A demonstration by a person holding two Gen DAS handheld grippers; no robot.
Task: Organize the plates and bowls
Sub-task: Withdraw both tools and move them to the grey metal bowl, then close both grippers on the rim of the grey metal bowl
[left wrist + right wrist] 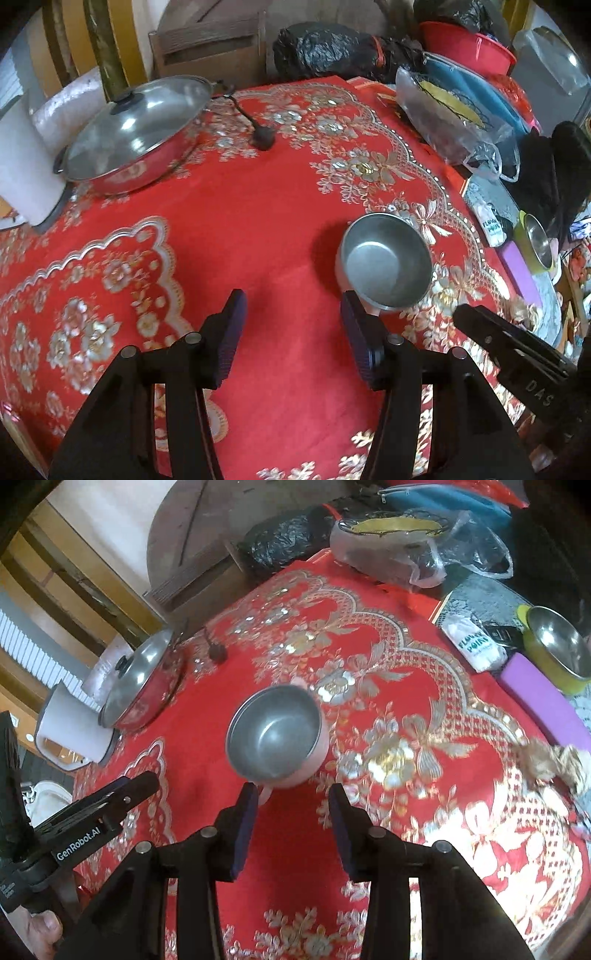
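A small pink bowl with a steel lining point(276, 734) sits upright on the red tablecloth with gold and silver flower patterns point(240, 221), near the middle of the table. The left gripper point(291, 306) hovers just beside it, jaws spread wide and holding nothing, its right finger close to the bowl's rim. The right gripper point(291, 797) is likewise spread wide and empty, its left finger just in front of the bowl's pink handle. A second, yellow-green bowl with a steel lining point(557, 648) stands well apart at the table's right edge, beside a purple block point(543, 698). A large steel pan under a glass lid point(136, 129) rests at the far left.
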